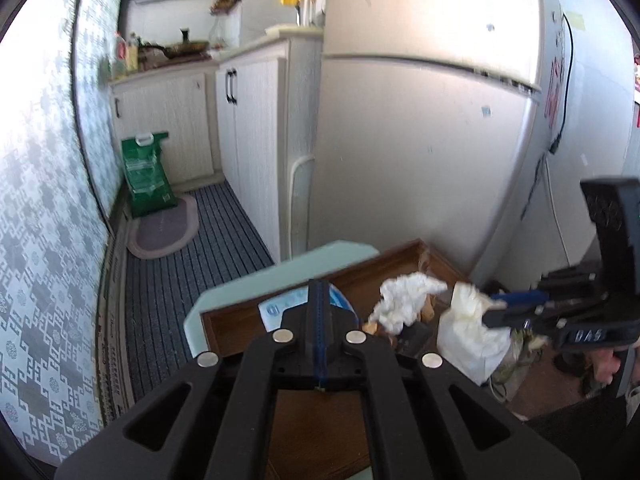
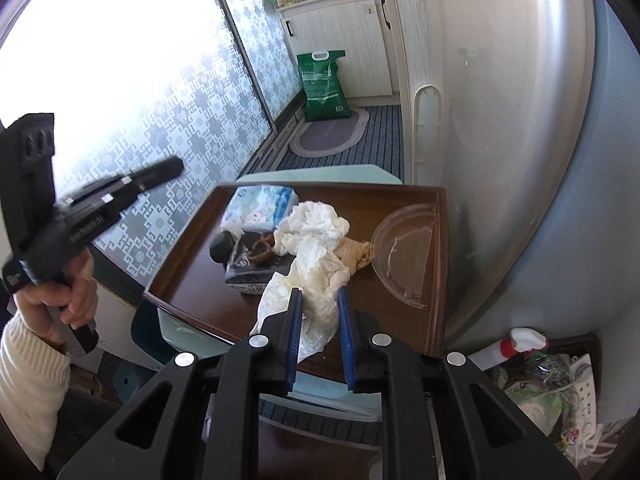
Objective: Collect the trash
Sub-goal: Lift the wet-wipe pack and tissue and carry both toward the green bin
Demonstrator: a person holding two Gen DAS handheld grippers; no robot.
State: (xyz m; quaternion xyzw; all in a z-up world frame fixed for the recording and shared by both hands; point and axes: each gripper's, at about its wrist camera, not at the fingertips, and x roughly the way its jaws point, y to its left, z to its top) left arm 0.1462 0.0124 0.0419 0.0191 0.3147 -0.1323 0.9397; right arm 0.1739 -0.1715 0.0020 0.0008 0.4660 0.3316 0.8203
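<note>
Right gripper (image 2: 319, 300) clenched on crumpled white plastic bag (image 2: 316, 280), bag betw. its blue pads, over brown tabletop (image 2: 188, 280). Left gripper (image 1: 319, 300) clenched empty, off to bag's left.

Wooden tray (image 1: 360, 276): near half hidden behind left gripper (image 1: 318, 312) in left view.
Tissue pack (image 1: 276, 308): mostly covered by same gripper; print unreadable.
Crumpled plastic bag (image 2: 316, 280): lower part hidden between right gripper (image 2: 319, 320) fingers; pad contact unclear in right view.
Dark packet (image 2: 248, 268): label too blurred to read, right edge under bag.
Person: only left hand (image 2: 60, 300) and white sleeve (image 2: 28, 384) visible, rest cut by frame edge.
Spray bottle (image 2: 516, 344): body hidden behind gripper.
</note>
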